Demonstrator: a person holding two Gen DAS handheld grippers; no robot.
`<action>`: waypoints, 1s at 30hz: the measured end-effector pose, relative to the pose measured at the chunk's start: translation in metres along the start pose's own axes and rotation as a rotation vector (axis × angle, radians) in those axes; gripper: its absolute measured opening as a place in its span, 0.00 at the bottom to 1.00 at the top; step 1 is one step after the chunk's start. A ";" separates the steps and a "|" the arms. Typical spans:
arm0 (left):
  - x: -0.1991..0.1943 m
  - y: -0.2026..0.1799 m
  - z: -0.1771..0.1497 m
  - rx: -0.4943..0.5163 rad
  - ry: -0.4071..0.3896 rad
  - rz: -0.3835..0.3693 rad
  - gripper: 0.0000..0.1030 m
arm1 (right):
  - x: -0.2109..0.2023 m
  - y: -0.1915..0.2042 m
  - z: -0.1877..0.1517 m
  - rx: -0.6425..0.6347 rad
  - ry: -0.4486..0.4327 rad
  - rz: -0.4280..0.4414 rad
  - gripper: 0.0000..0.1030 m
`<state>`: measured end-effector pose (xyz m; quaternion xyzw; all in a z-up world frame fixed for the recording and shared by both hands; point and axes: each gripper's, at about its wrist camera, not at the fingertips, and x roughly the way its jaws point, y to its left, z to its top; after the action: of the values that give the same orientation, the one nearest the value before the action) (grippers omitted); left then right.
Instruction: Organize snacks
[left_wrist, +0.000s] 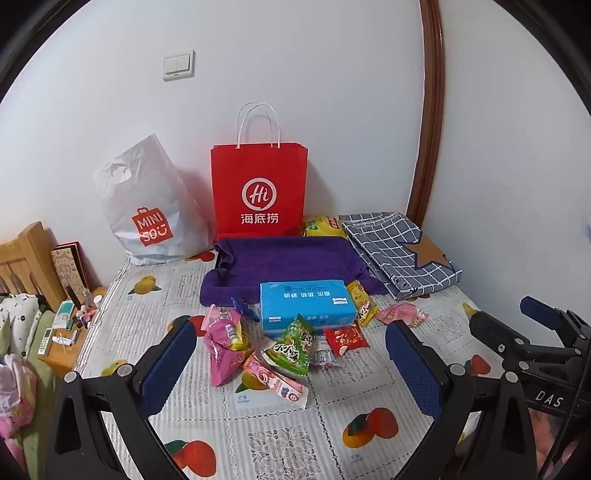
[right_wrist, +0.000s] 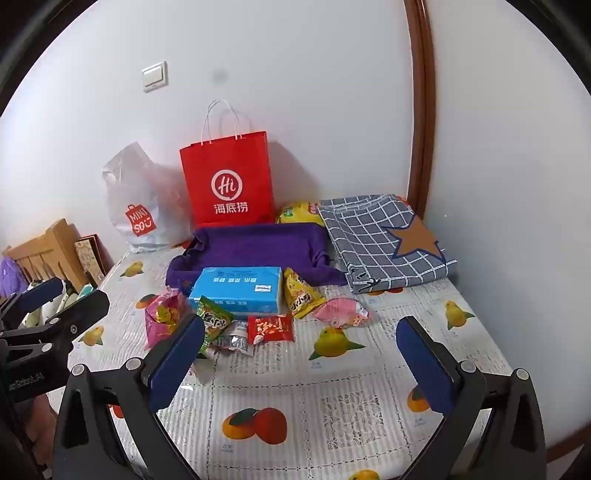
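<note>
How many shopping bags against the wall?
2. Red paper bag stands behind the purple tray; white plastic bag sits to its left. Neither gripper touches them.

A lived-in room of a home, likely a bedroom, is showing ahead of the grippers. A table (left_wrist: 280, 424) under a fruit-print plastic cloth is standing in a corner of white walls, with a light switch (left_wrist: 178, 65) high to the left and a brown wooden door frame (left_wrist: 432, 110) running up on the right. Shopping bags (left_wrist: 259, 192) are leaning on the far wall. Far left, a wooden headboard (left_wrist: 22, 262) and bedding (left_wrist: 18, 325) are showing.
</note>
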<state>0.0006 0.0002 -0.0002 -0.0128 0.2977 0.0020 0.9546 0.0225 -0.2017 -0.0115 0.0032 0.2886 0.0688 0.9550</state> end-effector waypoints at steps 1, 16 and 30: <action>0.001 0.000 0.000 -0.002 0.000 -0.001 1.00 | 0.000 0.000 -0.001 -0.001 0.002 0.004 1.00; -0.007 0.001 0.007 0.009 0.027 0.037 1.00 | -0.013 0.002 0.002 -0.038 -0.014 0.047 1.00; -0.001 0.002 0.000 -0.034 0.004 0.027 1.00 | -0.028 0.015 0.010 -0.085 -0.042 0.070 1.00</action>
<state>0.0000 0.0025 0.0001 -0.0251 0.2995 0.0199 0.9536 0.0030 -0.1900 0.0130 -0.0258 0.2649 0.1140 0.9572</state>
